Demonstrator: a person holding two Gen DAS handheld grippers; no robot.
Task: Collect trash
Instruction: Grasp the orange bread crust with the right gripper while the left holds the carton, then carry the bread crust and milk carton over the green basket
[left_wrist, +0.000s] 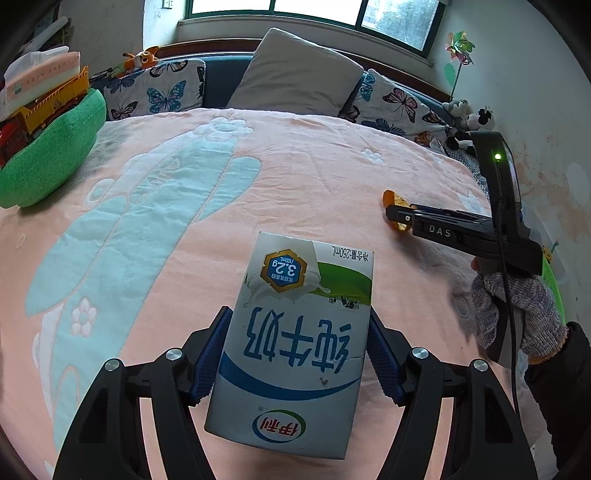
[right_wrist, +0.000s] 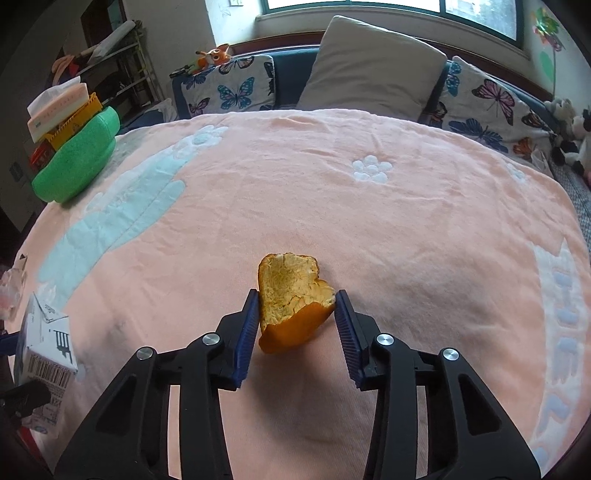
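Left wrist view: the left gripper (left_wrist: 297, 354) points down over the bed, its blue pads (left_wrist: 208, 360) pressed against both sides of a milk carton (left_wrist: 295, 339), which is held clear of the blanket (left_wrist: 166, 206) with its print upside down to the camera. At right, a gloved hand (left_wrist: 517, 317) holds the right gripper (left_wrist: 397, 216) low over the blanket, its tips at an orange peel (left_wrist: 393, 199); from this side the tips hide part of the peel. Pillows (left_wrist: 295, 74) stand against the headboard below a window (left_wrist: 306, 9), and a green cushion (left_wrist: 48, 155) lies at the left edge, carrying a toy truck (left_wrist: 51, 101) and a tissue pack (left_wrist: 40, 70). Right wrist view: the right gripper (right_wrist: 297, 314) tilts down, its pads (right_wrist: 247, 332) closed on the peel (right_wrist: 291, 302), which sits pith side up with its lower edge on the pink blanket (right_wrist: 406, 221). The carton (right_wrist: 44, 354) appears at the lower left edge, cut off by the frame and partly covered by a dark gripper part. Soft toys (right_wrist: 570, 136) at the far right are too small to make out.
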